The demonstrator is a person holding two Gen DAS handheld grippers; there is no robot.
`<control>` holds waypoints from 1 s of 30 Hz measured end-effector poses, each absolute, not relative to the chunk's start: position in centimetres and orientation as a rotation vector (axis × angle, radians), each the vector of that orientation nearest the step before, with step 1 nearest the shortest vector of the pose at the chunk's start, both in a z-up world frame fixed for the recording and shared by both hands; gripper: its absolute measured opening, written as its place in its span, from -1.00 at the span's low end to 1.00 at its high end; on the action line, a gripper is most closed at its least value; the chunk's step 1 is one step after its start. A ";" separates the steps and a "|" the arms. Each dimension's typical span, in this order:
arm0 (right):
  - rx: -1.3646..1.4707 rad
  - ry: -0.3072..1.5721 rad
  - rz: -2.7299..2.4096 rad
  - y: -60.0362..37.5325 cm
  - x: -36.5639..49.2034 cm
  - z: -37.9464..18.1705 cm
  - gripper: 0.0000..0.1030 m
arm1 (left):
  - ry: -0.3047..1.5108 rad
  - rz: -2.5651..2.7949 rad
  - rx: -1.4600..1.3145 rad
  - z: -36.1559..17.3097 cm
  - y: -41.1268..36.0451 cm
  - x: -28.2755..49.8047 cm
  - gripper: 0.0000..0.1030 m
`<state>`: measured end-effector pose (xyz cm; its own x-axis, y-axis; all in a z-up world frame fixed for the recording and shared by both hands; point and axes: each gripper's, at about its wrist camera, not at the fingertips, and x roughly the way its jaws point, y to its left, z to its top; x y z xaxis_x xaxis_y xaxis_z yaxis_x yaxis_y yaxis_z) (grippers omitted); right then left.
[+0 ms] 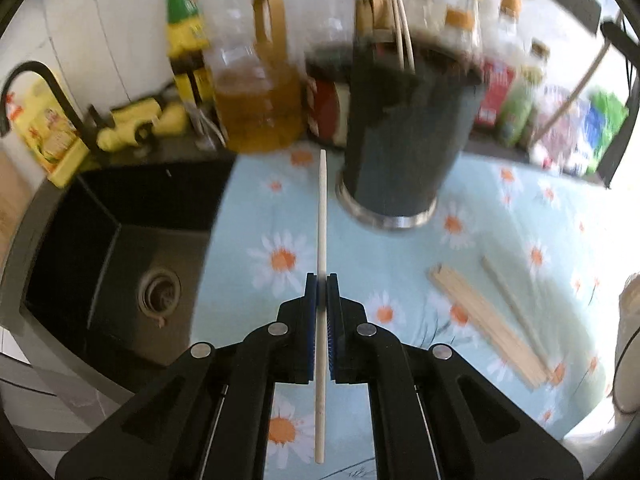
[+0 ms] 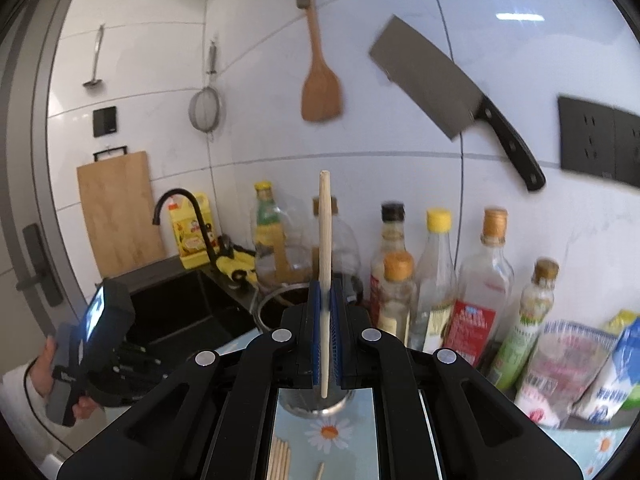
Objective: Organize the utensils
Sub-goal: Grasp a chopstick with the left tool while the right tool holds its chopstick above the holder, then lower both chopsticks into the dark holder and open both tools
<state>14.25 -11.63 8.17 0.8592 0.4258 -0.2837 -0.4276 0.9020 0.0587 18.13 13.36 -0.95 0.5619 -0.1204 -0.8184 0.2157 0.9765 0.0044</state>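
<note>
My left gripper is shut on a pale wooden chopstick, held above the daisy-print cloth and pointing toward the dark utensil holder, which has several chopsticks standing in it. Several more chopsticks lie on the cloth to the right, one apart from the bundle. In the right wrist view my right gripper is shut on another chopstick, held upright in front of the holder. Loose chopsticks show below it. A hand holds the left gripper's body at lower left.
A black sink with a drain lies left of the cloth, a black tap behind it. Oil and sauce bottles line the back wall. A cleaver, wooden spatula, strainer and cutting board are on the tiled wall.
</note>
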 end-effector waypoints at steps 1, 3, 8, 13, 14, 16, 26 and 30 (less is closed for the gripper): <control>-0.010 0.289 0.454 -11.5 14.2 8.5 -0.91 | 0.937 -0.191 0.106 -0.2 13.2 18.2 -0.90; -0.018 0.271 0.462 -11.4 14.2 9.2 -0.91 | 0.887 -0.147 0.122 1.3 13.1 18.6 -0.90; -0.005 0.221 0.482 -11.7 14.5 10.9 -0.90 | 0.803 -0.129 0.098 4.6 12.5 18.3 -0.90; 0.017 0.192 0.513 -11.8 15.2 12.2 -0.90 | 0.718 -0.147 0.046 8.2 11.9 18.3 -0.90; 0.019 0.189 0.516 -11.8 15.2 12.3 -0.90 | 0.702 -0.156 0.038 9.0 11.7 18.3 -0.90; 0.019 0.182 0.526 -11.7 15.5 12.6 -0.90 | 0.665 -0.153 0.018 10.2 11.5 18.4 -0.90; 0.020 0.143 0.550 -11.4 16.4 13.8 -0.90 | 0.468 -0.162 -0.097 15.7 12.0 19.7 -0.90; 0.049 0.145 0.570 -11.7 17.5 14.0 -0.90 | 0.347 -0.225 -0.198 16.9 12.8 19.6 -0.90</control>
<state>17.55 -11.72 13.99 0.8322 0.5407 -0.1233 -0.5337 0.8412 0.0867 19.63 12.82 16.91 0.9159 -0.2509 -0.3133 0.1833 0.9559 -0.2296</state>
